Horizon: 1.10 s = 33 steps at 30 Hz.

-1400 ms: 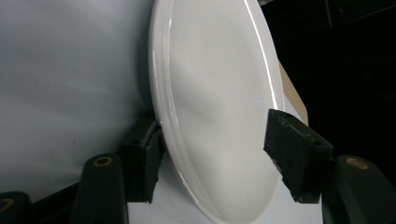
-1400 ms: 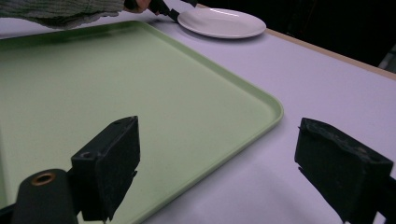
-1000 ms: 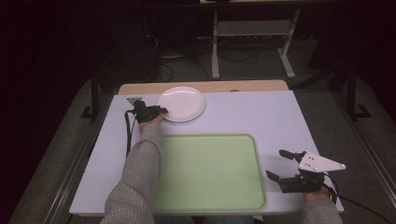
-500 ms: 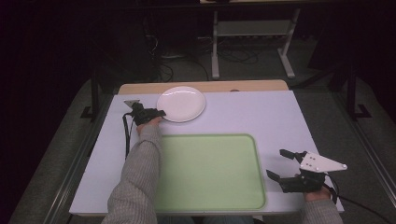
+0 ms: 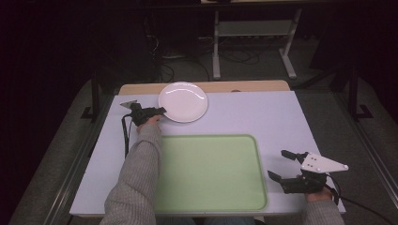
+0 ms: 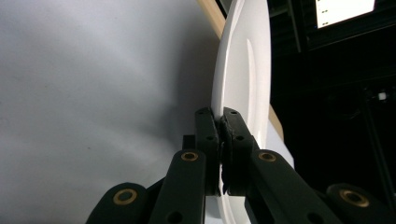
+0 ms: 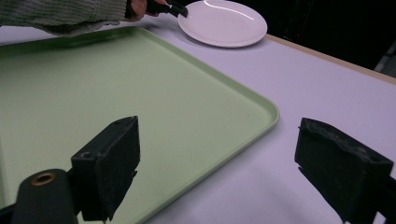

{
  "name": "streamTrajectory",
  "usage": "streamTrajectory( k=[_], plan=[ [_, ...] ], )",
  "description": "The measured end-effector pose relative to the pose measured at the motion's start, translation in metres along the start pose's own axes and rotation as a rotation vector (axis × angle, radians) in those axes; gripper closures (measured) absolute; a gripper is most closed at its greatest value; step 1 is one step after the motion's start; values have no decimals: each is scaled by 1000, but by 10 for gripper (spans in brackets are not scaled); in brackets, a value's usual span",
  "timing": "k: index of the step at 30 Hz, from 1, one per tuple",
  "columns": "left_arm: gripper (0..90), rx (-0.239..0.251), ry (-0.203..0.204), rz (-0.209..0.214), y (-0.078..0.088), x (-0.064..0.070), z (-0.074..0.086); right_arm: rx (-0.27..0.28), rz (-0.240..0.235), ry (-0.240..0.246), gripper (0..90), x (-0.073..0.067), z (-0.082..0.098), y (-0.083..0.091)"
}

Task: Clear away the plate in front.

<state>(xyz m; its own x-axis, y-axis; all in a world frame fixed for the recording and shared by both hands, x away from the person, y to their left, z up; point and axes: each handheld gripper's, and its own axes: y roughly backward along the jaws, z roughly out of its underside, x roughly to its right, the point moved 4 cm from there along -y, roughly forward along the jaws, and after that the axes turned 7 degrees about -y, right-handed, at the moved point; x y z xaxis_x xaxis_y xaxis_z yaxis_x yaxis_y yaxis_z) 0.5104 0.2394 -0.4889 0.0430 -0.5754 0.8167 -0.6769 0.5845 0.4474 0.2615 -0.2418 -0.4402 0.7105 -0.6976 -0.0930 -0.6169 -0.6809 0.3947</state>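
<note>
At the table's far left, the left gripper [image 5: 161, 110] clamps the white plate [image 5: 183, 101] rim, grasp apparently complete; a lift toward the green tray [image 5: 211, 171] likely follows, while the right gripper [image 5: 282, 165] waits wide open.

In the left gripper view we lose the white plate [image 6: 243, 70] past the top edge, and its lower rim is hidden behind the jaws of the left gripper [image 6: 220, 116] clamped on it. In the right gripper view the green tray [image 7: 93, 93] runs off the left and bottom edges — the person's grey sleeve [image 7: 60, 14] is cut by the top.
</note>
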Motion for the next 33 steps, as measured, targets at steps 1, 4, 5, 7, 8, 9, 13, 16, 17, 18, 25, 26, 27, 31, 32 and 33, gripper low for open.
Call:
streamTrajectory(
  k=[1,4,5,7,8,9,13,16,17,18,25,26,27,31,32,33],
  plan=[
    [872,-2,-1,6,0,-1,0,-1,1,-1,134,0,0,0],
    [869,9,18,22,0,-1,0,-2,1,-2,134,1,0,0],
    [867,14,10,34,1,-1,0,-3,1,-2,134,1,1,0],
    [860,26,5,46,2,1,-2,-2,1,-4,134,1,1,0],
    [858,27,11,50,2,2,-2,-3,1,-5,134,1,1,0],
    [857,27,10,48,3,2,-2,-3,2,-5,134,1,1,0],
    [857,29,16,53,4,1,-2,-4,2,-7,134,1,1,0],
    [857,49,12,63,8,2,-4,-5,2,-7,134,1,1,0],
    [857,49,12,63,8,2,-4,-5,2,-7,134,1,1,0],
    [857,50,12,69,9,2,-5,-1,2,-6,134,1,1,1],
    [858,65,9,104,18,7,-10,-1,1,-7,134,1,1,1],
    [858,66,2,107,21,9,-11,-2,0,-7,134,1,1,1],
    [858,68,-2,105,23,9,-11,-1,0,-6,134,1,1,1],
    [859,70,-16,107,29,10,-12,-1,0,-6,134,0,1,1],
    [859,75,-12,114,33,10,-12,-1,-1,-5,134,0,1,1],
    [860,75,-12,114,33,10,-12,-1,-1,-5,134,0,1,1]
  ],
)
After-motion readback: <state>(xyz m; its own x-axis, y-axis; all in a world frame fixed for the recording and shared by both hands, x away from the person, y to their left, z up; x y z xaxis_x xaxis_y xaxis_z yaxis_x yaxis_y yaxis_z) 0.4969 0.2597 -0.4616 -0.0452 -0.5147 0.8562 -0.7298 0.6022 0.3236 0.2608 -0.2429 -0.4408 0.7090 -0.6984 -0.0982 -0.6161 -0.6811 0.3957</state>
